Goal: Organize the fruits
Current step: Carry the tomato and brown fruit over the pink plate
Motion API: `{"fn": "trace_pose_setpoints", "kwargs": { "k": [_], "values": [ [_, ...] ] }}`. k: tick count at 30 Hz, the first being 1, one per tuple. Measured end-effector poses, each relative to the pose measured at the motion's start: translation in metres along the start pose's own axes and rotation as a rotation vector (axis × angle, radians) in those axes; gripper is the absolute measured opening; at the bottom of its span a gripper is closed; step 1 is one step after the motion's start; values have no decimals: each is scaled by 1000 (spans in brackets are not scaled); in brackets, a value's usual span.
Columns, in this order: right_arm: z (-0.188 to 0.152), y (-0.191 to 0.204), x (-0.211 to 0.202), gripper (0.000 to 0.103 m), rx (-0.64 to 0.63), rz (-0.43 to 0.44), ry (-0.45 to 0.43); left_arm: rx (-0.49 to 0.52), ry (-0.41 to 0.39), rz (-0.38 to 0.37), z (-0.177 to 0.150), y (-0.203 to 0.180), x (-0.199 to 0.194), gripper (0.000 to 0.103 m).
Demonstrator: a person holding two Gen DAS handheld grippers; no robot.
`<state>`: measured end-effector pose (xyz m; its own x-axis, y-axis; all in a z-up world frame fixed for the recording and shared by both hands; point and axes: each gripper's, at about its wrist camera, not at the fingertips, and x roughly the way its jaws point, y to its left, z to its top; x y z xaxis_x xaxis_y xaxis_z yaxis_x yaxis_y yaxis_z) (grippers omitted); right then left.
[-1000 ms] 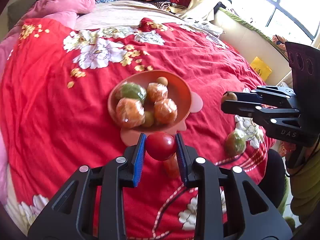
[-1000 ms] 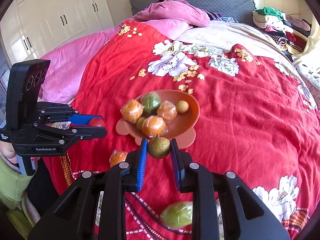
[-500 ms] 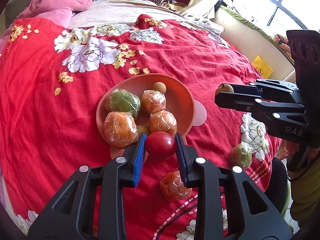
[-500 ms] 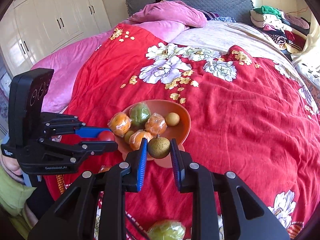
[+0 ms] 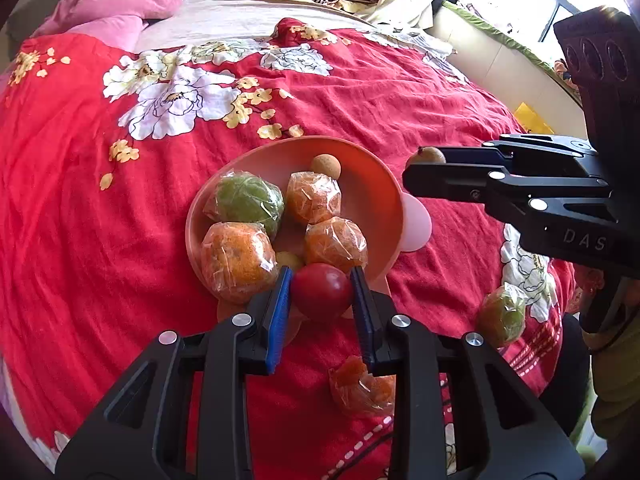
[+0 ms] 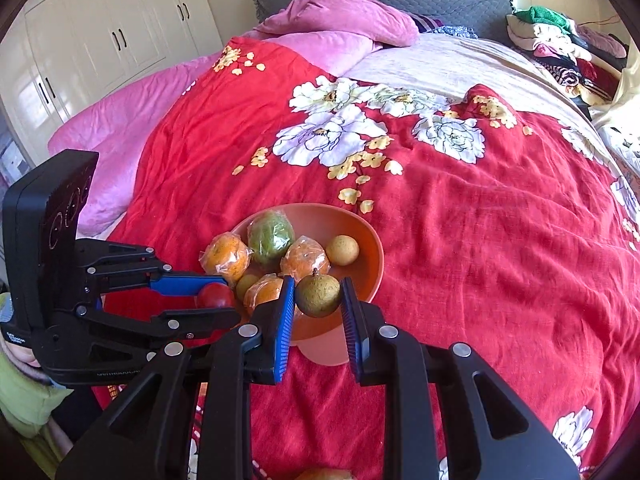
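Bedroom, red floral bedspread [image 6: 460, 240], white wardrobes [image 6: 100, 40]

Two black hand-held grippers with blue pads, and a person in yellow-green clothing

The left gripper [image 5: 322, 294] and the right gripper [image 6: 317, 295] have matte black angular fingers with triangular cut-outs, round silver screws at the joints and ribbed blue pads [image 5: 279, 312] on the inner faces. Each carries a black box-shaped block with three round openings; white letters "DAS" stand on the right gripper's body. At the near edge a yellow-green sleeve [image 6: 18, 394] is visible.
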<state>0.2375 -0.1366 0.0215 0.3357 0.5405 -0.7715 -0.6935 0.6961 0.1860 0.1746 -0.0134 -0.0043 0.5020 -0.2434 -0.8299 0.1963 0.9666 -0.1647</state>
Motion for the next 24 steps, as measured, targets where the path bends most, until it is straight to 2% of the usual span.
{"fn": "trace_pose_setpoints", "kwargs": {
  "k": [24],
  "values": [
    [5,-6,45,22,-31,-31,91,6,6,-36,6,0,14,22]
  ]
}}
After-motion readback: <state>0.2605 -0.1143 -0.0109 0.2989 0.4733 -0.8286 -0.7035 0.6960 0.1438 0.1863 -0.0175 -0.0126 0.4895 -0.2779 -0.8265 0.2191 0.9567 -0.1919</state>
